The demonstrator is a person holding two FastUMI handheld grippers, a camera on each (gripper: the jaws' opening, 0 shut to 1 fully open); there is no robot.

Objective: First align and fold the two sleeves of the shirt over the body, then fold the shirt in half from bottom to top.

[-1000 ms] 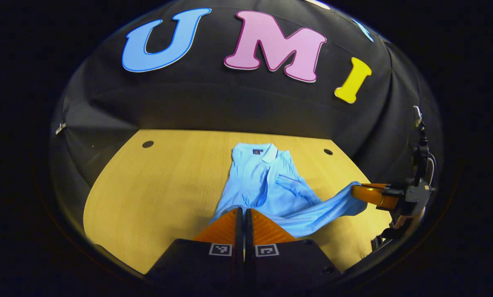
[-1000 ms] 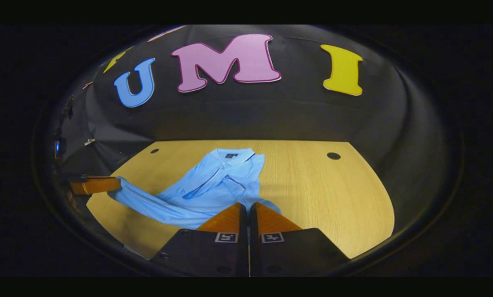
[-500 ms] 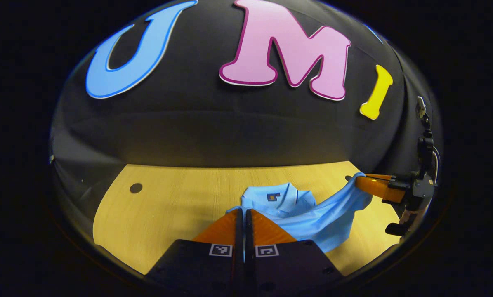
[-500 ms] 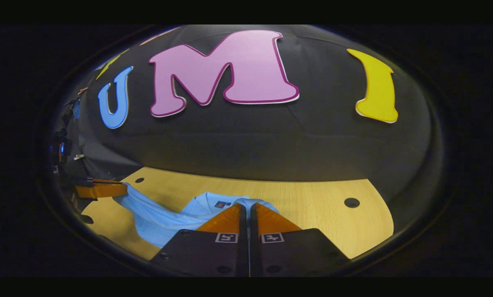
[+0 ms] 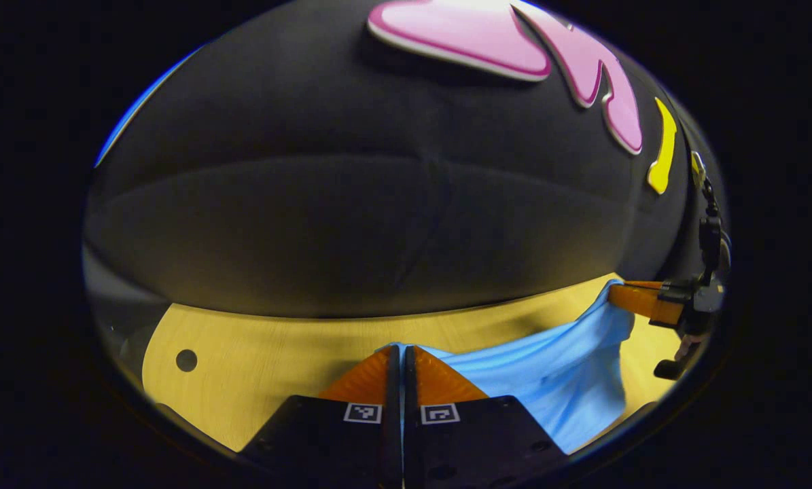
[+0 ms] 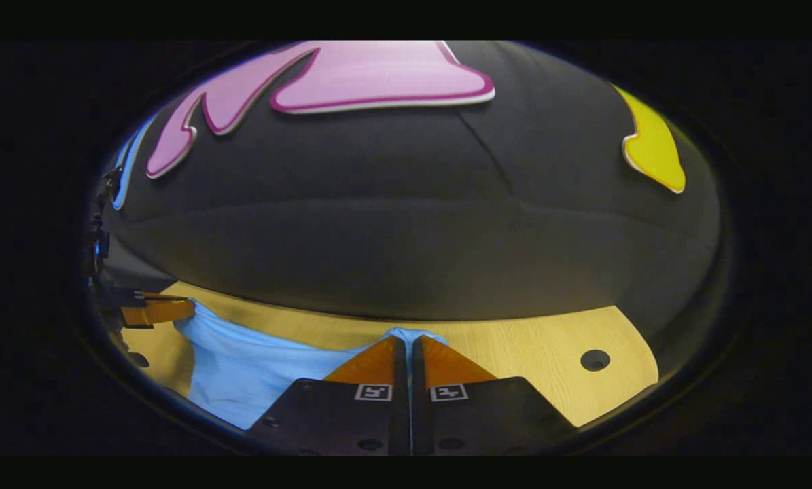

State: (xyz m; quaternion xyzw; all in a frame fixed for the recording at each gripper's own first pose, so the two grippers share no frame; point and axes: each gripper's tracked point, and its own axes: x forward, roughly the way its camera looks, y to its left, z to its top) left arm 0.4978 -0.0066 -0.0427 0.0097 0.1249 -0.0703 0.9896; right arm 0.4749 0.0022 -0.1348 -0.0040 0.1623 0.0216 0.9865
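Observation:
A light blue shirt (image 5: 548, 370) hangs as a band of cloth between my two grippers, low over the wooden table (image 5: 256, 339). My left gripper (image 5: 402, 348) is shut, with the shirt's edge pinched at its tips. In the left gripper view the right gripper (image 5: 615, 294) sits far right, holding the other end of that edge. In the right gripper view, my right gripper (image 6: 410, 337) is shut on the shirt (image 6: 242, 367), and the left gripper (image 6: 189, 310) holds it at far left. The collar and sleeves are hidden under the lifted cloth.
The booth's black wall stands close ahead of both grippers. The table (image 6: 528, 346) has a round hole (image 5: 186, 360) near its left back corner and another hole (image 6: 594, 360) near its right back corner. A camera mount (image 5: 708, 234) stands at the right.
Both grippers have carried the shirt's edge forward over the body towards the back wall. The collar, visible before, is now covered, and the wall looms much closer.

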